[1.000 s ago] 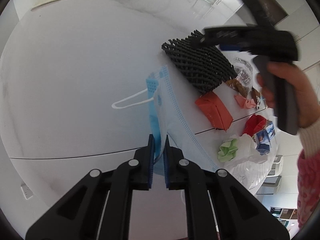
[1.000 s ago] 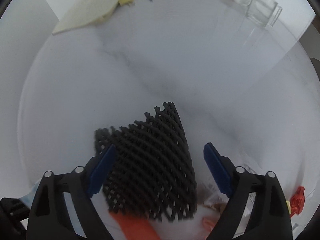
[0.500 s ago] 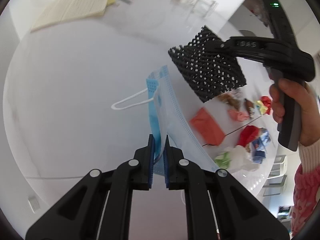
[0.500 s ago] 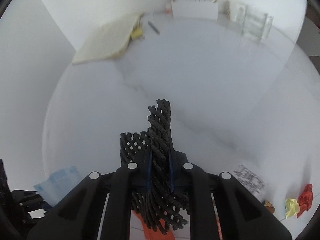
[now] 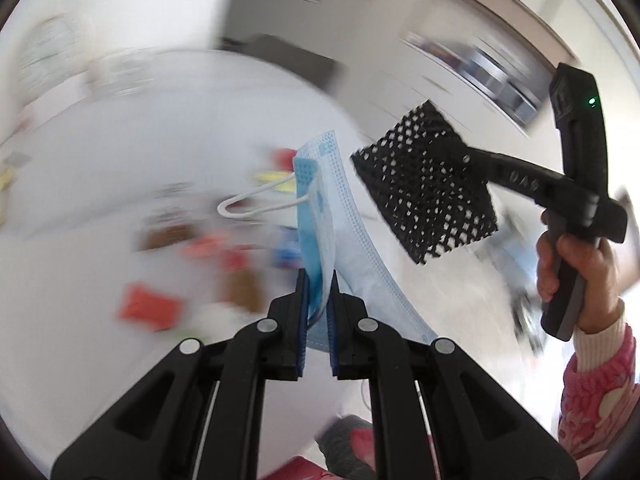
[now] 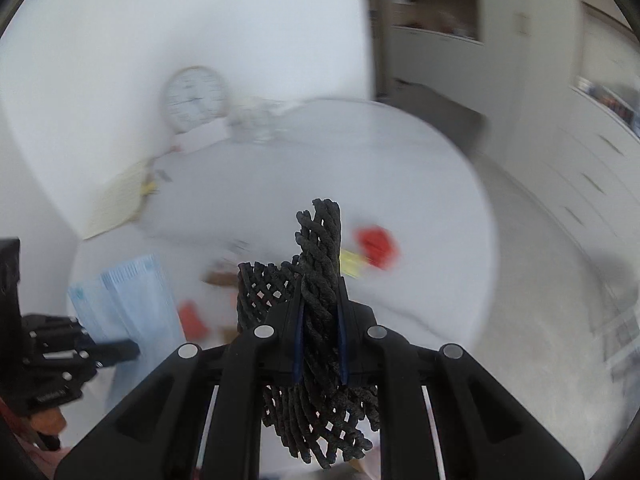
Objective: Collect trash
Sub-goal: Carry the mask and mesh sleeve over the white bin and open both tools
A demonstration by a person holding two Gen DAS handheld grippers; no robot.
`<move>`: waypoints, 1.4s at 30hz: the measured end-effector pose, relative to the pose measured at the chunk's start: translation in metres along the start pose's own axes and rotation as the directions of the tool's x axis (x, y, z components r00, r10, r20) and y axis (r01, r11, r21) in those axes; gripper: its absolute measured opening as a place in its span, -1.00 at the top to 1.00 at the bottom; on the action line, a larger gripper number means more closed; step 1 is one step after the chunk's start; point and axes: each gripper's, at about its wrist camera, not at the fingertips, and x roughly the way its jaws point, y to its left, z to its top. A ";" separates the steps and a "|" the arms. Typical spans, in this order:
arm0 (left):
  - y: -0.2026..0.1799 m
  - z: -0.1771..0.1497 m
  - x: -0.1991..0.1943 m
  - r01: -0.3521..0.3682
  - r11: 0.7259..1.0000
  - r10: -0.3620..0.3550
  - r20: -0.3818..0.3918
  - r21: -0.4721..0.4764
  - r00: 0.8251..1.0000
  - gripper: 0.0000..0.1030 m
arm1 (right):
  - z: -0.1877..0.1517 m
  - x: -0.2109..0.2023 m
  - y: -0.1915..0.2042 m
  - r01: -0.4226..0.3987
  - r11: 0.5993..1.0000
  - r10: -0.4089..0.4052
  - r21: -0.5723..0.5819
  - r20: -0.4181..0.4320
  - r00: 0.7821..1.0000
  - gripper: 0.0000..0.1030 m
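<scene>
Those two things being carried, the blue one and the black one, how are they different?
The face mask is pale blue, solid pleated fabric with a white ear loop; the black foam net is an open lattice full of holes. The mask hangs folded and limp from the left gripper; the net holds a stiffer, sheet-like shape in the right gripper. Both are pinched between closed fingers and lifted clear of the table.

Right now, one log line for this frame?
left tool: shut on face mask | right tool: shut on black mesh | both lifted | table litter blurred
</scene>
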 end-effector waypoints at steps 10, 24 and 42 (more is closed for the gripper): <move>-0.143 -0.007 0.125 0.107 0.992 -0.095 -0.174 0.062 0.980 0.84 | -0.133 -0.001 -0.149 0.095 0.972 -0.061 0.214 -0.158 0.986 0.69; -0.162 -0.024 0.161 -0.114 0.993 0.120 -0.262 0.039 0.957 0.84 | -0.243 0.166 -0.194 0.027 0.957 0.088 0.287 -0.380 0.921 -0.52; -0.179 -0.031 0.234 -0.158 0.986 0.168 -0.348 0.056 0.922 -0.51 | -0.209 0.015 -0.238 0.166 0.935 -0.124 0.314 -0.149 0.981 -0.95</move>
